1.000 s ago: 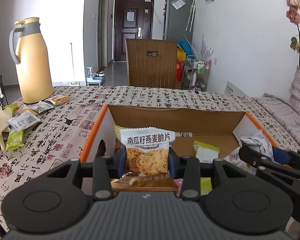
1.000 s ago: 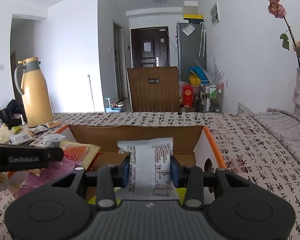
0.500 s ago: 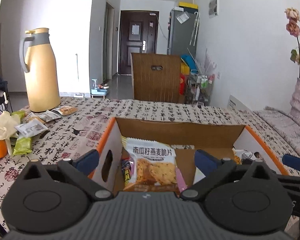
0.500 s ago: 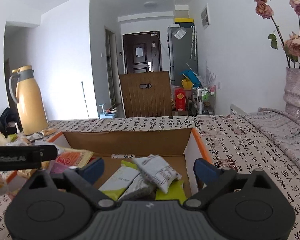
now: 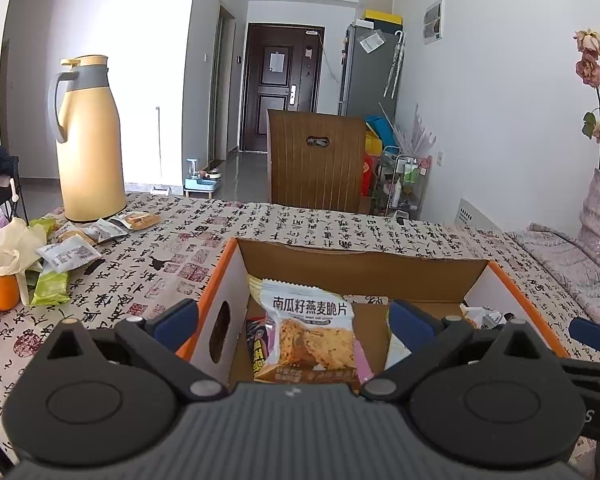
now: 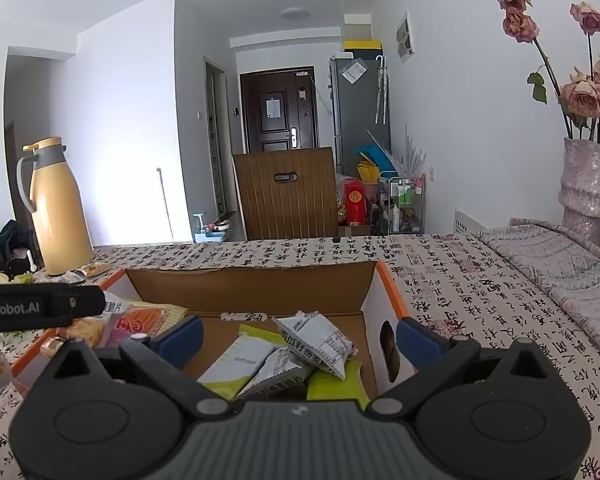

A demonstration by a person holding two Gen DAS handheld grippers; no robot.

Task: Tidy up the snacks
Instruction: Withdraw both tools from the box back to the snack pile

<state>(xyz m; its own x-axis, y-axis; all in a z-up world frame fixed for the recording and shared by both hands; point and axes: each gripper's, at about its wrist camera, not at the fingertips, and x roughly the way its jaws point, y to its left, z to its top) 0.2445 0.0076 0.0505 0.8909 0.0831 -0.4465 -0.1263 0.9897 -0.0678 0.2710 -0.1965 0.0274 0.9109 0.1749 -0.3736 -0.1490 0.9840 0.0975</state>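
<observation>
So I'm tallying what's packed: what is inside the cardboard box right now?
In the cardboard box: an oat crisp packet leaning upright at the left end, and white packets on light green packets at the right. The grippers' bodies hide the near floor.

The cardboard box (image 5: 364, 268) stands open-topped with packets heaped on its floor, bare worktop (image 6: 460, 280) lies right of it, while loose packets (image 5: 72, 252), oranges (image 5: 0, 292) and a tall flask (image 5: 88, 140) crowd the left side.
</observation>
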